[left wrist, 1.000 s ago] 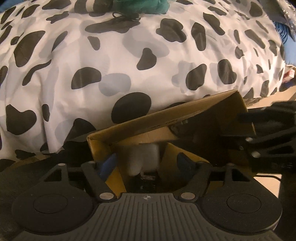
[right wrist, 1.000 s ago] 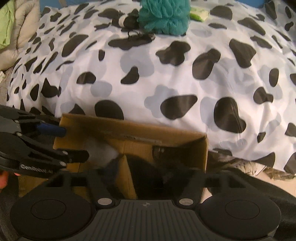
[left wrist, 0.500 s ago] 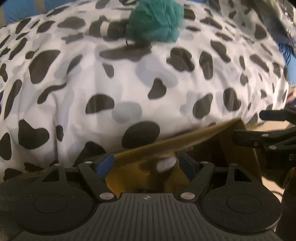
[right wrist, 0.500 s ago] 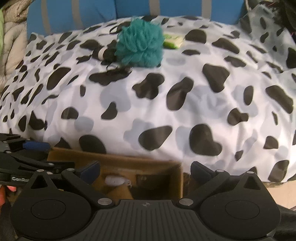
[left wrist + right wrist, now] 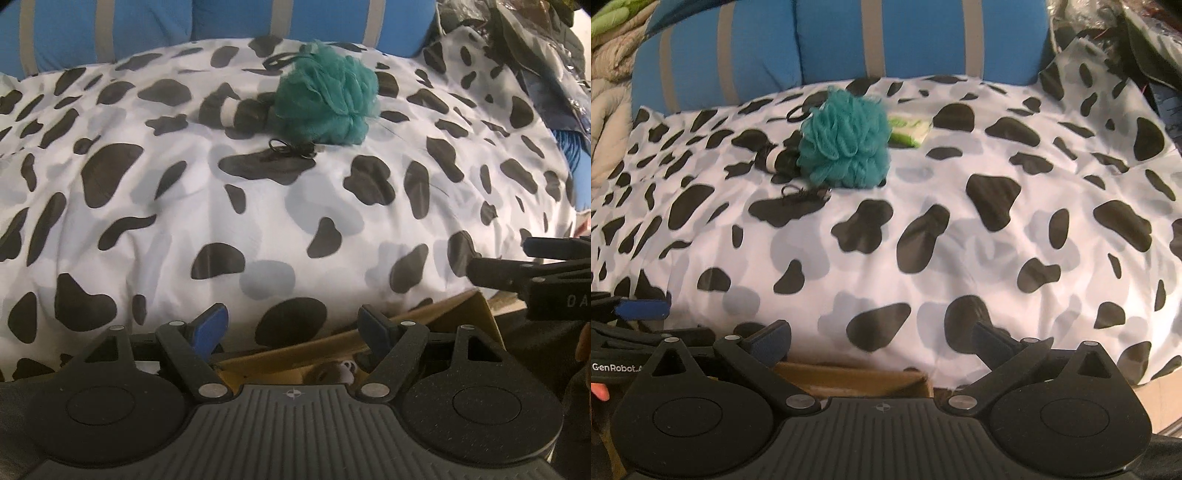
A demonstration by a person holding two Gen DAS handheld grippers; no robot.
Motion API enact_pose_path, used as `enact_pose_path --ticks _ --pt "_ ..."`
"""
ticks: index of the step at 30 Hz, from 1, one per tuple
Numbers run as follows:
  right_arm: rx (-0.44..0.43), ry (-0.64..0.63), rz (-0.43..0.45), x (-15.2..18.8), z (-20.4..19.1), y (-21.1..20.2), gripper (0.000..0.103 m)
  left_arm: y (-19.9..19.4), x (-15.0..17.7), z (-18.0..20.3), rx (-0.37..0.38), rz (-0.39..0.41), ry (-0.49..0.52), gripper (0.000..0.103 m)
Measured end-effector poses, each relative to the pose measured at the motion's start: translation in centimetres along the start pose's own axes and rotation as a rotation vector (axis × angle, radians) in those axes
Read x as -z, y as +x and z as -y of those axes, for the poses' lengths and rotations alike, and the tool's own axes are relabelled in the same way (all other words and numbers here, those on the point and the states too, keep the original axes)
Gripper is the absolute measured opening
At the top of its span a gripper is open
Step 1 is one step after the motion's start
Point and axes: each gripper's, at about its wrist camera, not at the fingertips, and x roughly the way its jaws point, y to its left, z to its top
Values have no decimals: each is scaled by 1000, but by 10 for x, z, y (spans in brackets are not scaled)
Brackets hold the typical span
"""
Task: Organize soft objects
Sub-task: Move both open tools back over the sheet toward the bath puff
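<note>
A teal mesh bath puff lies far back on the cow-print duvet. A rolled black-and-white sock rests against its left side, and a black hair tie lies just in front. A green packet peeks out behind the puff. My left gripper is open and empty above the cardboard box, where a small plush item shows inside. My right gripper stands wide open with nothing in it.
A blue cushion with grey stripes backs the bed. Dark bags pile up at the far right, and a beige quilt sits at the far left. The box stands against the bed's near edge.
Both views have tilted up from the box to the bed, so the box has slid to the bottom edge. The right jaws have spread wider. Both grippers have lifted a little.
</note>
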Motion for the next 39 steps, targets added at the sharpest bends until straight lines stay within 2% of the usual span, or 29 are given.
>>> enact_pose_path --ticks 7,10,15,22,28,35,39 --pt "48 -9 61 1 0 -3 103 -5 -2 -1 -9 30 -2 77" --pt "68 -28 108 0 0 -7 103 -6 -4 2 -15 47 14 77" --pt "79 -44 135 -6 3 -9 103 -6 -9 8 -55 82 71 77" --pt "126 -160 157 -18 3 0 103 -1 -20 10 -58 120 94 77" --pt "103 -180 193 -32 8 4 103 6 -30 8 -52 144 107 77" --pt "86 -177 213 -48 11 13 103 14 -48 -6 -66 166 69 77" --pt "64 -192 237 -54 10 15 103 15 -53 -11 -49 188 65 77"
